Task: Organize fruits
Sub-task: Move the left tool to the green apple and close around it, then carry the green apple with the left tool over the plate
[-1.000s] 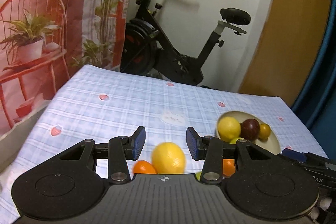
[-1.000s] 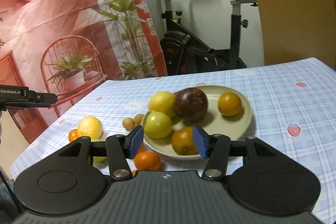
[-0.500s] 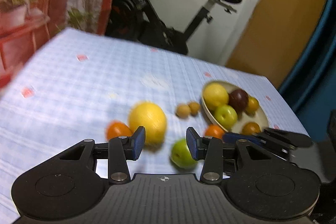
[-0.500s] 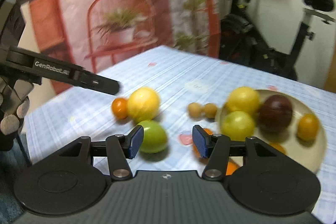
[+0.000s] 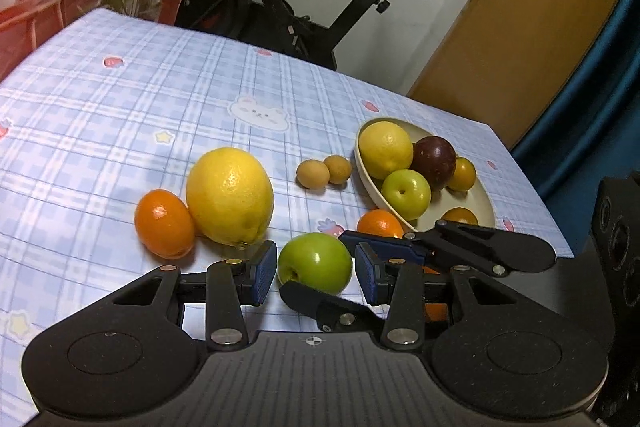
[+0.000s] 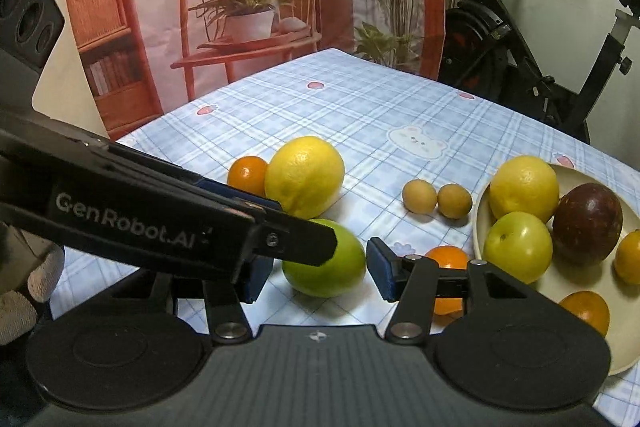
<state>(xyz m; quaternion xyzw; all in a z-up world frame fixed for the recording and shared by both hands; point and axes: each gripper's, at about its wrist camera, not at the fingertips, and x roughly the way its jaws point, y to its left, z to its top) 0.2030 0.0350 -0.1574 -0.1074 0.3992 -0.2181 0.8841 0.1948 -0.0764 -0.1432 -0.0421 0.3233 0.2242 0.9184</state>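
Left wrist view: my right claw (image 5: 362, 269) crosses in from 3 o'clock, hiding part of an orange (image 5: 378, 223) and the green apple's (image 5: 315, 262) base. That apple sits on the worktop (image 5: 120, 115) between my left claw's (image 5: 316, 273) parted pads, untouched. Right wrist view: my left claw (image 6: 280, 227) covers the apple's (image 6: 332, 271) 10 o'clock side; the right claw (image 6: 318, 273) gapes around it, gripping nothing.

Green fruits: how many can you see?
2. One green fruit lies on the tablecloth, close in front of both grippers. The other green fruit sits in the bowl, beside the dark purple fruit. Others could be hidden behind the grippers.
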